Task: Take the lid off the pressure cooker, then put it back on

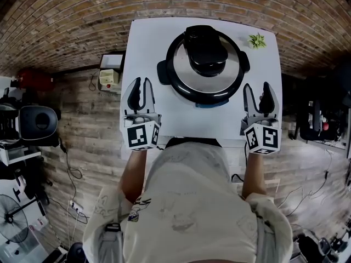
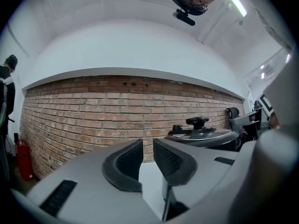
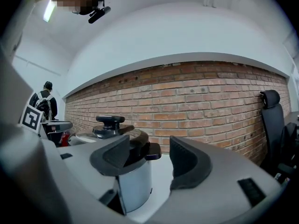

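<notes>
Lid seated on cooker; both grippers empty, one at each side.

The round stainless-steel pressure cooker (image 1: 204, 92) stands mid-table on the white rectangular table (image 1: 148, 37), with its black-rimmed steel lid (image 1: 181, 73) closed and the bulky black lid handle (image 1: 205, 51) on top. The left gripper (image 1: 141, 84) lies level beside the cooker, jaws a narrow slit apart with nothing between them. The right gripper (image 1: 257, 89) has its jaws spread and nothing held; the cooker's black side handle (image 3: 153, 150) sits beyond them, untouched. A small green potted plant (image 1: 256, 40) stands at the far right corner. Risks, as judged: a locked lid lifted without twisting would drag the whole pot. A one-sided pull could slide it towards the table edge. The left jaws look too narrow to take the handle.
</notes>
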Action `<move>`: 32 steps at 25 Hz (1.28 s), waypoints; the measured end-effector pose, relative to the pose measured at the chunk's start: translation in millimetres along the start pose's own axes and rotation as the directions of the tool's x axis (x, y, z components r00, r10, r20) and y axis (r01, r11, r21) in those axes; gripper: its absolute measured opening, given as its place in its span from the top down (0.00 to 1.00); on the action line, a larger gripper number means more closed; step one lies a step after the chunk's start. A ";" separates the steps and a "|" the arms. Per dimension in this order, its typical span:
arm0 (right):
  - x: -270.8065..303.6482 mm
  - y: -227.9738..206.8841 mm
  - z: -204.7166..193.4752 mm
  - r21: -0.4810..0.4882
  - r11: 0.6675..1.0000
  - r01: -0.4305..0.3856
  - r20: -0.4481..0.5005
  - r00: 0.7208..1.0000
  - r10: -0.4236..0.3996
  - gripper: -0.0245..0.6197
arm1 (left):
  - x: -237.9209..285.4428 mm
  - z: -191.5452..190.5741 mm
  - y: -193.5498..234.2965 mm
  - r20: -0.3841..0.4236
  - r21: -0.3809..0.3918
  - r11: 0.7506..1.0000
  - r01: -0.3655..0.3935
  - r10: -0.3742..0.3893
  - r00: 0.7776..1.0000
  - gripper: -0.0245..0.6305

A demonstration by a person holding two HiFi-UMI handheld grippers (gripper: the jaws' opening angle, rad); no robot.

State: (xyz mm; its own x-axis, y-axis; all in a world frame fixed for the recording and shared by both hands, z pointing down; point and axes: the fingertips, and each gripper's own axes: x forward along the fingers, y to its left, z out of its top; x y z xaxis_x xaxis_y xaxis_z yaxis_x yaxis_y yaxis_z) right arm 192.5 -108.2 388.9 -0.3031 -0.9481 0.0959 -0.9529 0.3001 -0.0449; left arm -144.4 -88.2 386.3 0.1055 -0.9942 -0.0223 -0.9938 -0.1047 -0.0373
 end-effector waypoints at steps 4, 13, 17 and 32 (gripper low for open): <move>-2.5 -1.7 6.6 0.012 1.000 0.009 0.043 0.999 -0.009 0.66 | -2.2 4.0 2.5 0.017 -0.020 1.000 -0.011 0.011 1.000 0.91; -4.0 -18.5 8.0 -0.022 0.995 0.096 0.035 0.995 -0.096 0.94 | 1.6 1.0 -3.5 -0.006 -0.033 0.999 -0.003 0.003 1.000 0.94; -4.3 -20.6 8.2 -0.026 0.995 0.099 0.030 0.995 -0.098 0.94 | 3.3 2.4 -8.1 -0.008 -0.020 1.000 0.003 -0.003 1.000 0.94; -1.5 -13.1 16.6 -0.048 0.996 0.071 0.049 0.996 -0.069 0.94 | 0.5 8.9 -8.2 0.006 -0.008 1.000 -0.007 0.007 1.000 0.94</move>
State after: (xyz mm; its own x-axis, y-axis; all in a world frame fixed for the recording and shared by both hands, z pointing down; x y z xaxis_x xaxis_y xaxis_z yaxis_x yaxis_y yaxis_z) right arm 205.6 -112.4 372.9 -0.2360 -0.9705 0.0500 -0.9715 0.2367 0.0097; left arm -135.9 -87.7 377.7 0.0984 -0.9947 -0.0287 -0.9948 -0.0975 -0.0288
